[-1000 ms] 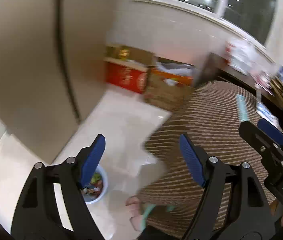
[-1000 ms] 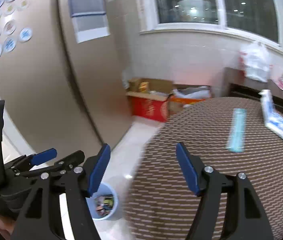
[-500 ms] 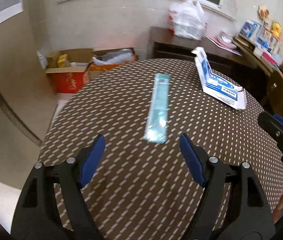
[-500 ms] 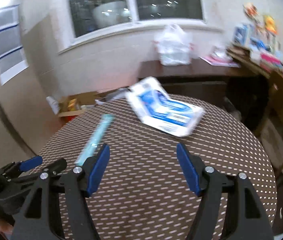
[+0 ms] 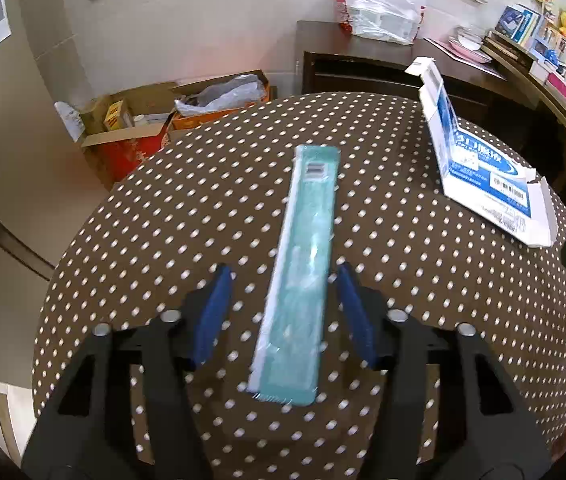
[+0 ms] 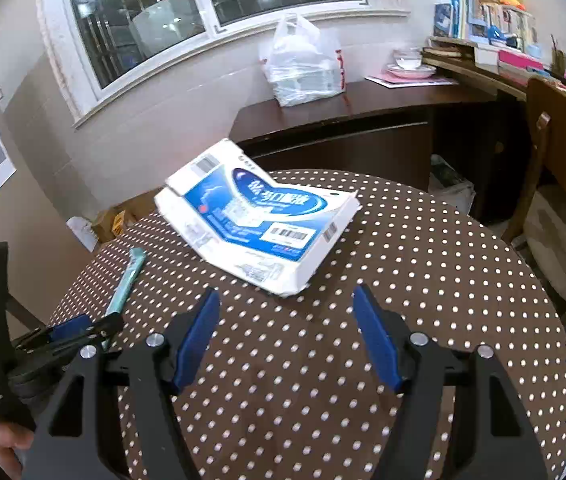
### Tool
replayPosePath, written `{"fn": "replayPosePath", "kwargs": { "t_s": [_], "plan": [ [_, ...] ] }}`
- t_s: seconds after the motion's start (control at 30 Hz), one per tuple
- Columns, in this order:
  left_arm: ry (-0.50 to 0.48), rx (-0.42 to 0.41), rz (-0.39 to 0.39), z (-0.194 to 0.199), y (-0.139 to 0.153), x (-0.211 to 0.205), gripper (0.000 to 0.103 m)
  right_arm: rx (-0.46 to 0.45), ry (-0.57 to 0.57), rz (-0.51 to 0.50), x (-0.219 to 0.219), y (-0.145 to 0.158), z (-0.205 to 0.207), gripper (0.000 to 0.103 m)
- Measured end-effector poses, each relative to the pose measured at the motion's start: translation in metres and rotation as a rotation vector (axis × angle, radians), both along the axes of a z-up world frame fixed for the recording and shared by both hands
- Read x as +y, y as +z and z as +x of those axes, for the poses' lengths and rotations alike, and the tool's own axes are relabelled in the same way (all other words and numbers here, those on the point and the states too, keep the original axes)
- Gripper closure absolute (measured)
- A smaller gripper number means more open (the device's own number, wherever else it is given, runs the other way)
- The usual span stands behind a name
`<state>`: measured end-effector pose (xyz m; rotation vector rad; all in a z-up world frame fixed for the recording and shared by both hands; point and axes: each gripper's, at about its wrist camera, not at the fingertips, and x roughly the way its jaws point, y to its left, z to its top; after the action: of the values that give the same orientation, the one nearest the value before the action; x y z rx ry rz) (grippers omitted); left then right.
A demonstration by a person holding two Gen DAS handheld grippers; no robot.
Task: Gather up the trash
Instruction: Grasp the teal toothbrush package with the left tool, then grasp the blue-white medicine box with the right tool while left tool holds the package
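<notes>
Bare dotted worktop (image 6: pixel 423 280) is being left open ahead of the right tongs (image 6: pixel 287 336); beyond them, the flattened blue-and-white carton (image 6: pixel 259 220) is blocking the way. The long teal packet (image 5: pixel 303 272) is being straddled by the left tongs (image 5: pixel 283 312), narrow gaps left either side.

Each handheld tool is a black plastic frame with triangular cut-outs, joined by round silver screws. The left tool (image 5: pixel 281 312) and the right tool (image 6: pixel 287 334) both carry two flat blue pads on their fingers (image 6: pixel 375 340). In the right wrist view, the left tool's black body bears small white lettering, too blurred to read.
</notes>
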<state>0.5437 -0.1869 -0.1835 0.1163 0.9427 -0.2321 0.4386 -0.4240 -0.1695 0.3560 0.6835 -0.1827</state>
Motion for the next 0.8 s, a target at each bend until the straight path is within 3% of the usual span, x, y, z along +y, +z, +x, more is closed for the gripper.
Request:
{"fn": "replayPosePath", "kwargs": {
  "t_s": [0.1, 0.2, 0.37, 0.5, 0.63, 0.67, 0.7, 0.73, 0.8],
  "plan": [
    [-0.034, 0.009, 0.016, 0.003, 0.003, -0.014, 0.083, 0.010, -0.027, 0.029, -0.010, -0.005, 0.007, 0.035],
    [-0.044, -0.022, 0.053, 0.003, 0.008, -0.026, 0.092, 0.025, -0.049, 0.084, -0.023, -0.011, 0.014, 0.035],
    [0.019, -0.074, -0.047, 0.006, 0.022, -0.021, 0.096, 0.025, -0.066, 0.168, -0.036, -0.018, 0.028, 0.035],
    [0.008, -0.151, -0.076, 0.001, 0.036, -0.028, 0.096, 0.022, -0.068, 0.204, -0.036, -0.022, 0.038, 0.035],
    [-0.014, -0.170, -0.090, 0.003, 0.045, -0.038, 0.096, 0.013, -0.094, 0.216, -0.038, -0.022, 0.048, 0.035],
    [-0.015, -0.172, -0.096, 0.004, 0.047, -0.039, 0.096, 0.011, -0.090, 0.216, -0.037, -0.022, 0.051, 0.039],
    [-0.015, -0.172, -0.101, 0.005, 0.048, -0.040, 0.096, 0.013, -0.089, 0.207, -0.036, -0.022, 0.053, 0.062],
    [-0.018, -0.172, -0.106, 0.005, 0.049, -0.042, 0.096, 0.019, -0.090, 0.201, -0.036, -0.023, 0.054, 0.074],
    [-0.027, -0.173, -0.111, 0.006, 0.050, -0.040, 0.096, 0.032, -0.090, 0.195, -0.035, -0.026, 0.057, 0.083]
  ]
}}
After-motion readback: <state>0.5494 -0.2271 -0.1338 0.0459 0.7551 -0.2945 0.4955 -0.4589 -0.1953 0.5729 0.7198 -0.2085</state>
